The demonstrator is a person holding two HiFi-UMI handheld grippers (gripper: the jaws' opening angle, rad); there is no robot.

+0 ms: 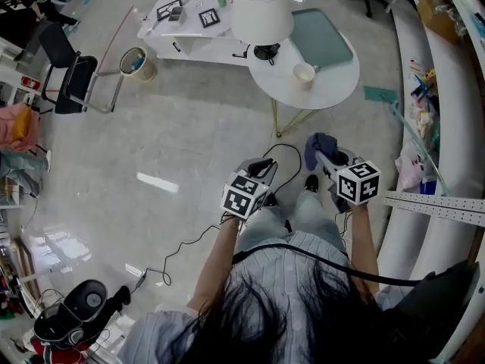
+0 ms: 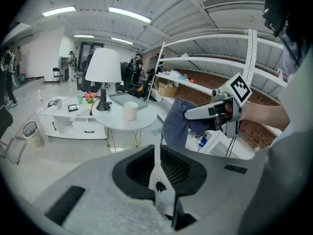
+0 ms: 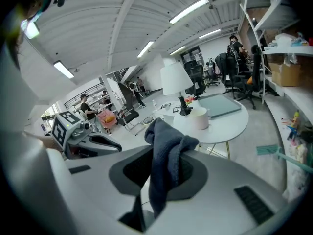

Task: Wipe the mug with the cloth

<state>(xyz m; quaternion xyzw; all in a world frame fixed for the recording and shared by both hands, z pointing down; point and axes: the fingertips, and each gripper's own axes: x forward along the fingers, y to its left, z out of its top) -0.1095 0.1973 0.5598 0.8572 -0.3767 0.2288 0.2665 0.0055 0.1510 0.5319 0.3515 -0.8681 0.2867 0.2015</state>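
A cream mug (image 1: 304, 73) stands on the round white table (image 1: 333, 89), well ahead of both grippers and apart from them. In the left gripper view the mug (image 2: 130, 110) sits beside the lamp base. My right gripper (image 1: 326, 158) is shut on a dark blue cloth (image 1: 317, 146); in the right gripper view the cloth (image 3: 167, 153) bunches up out of the jaws and hangs down between them, with the mug (image 3: 199, 118) beyond. My left gripper (image 1: 264, 167) is held at waist height, jaws shut with nothing between them, as the left gripper (image 2: 157, 150) view shows.
A white-shaded lamp (image 1: 261, 10) and a grey-green pad (image 1: 322, 36) share the round table. A low white table (image 1: 189, 36) with small items stands behind it, a waste bin (image 1: 137, 63) to its left. Shelving (image 1: 447, 112) runs along the right. Cables trail on the floor.
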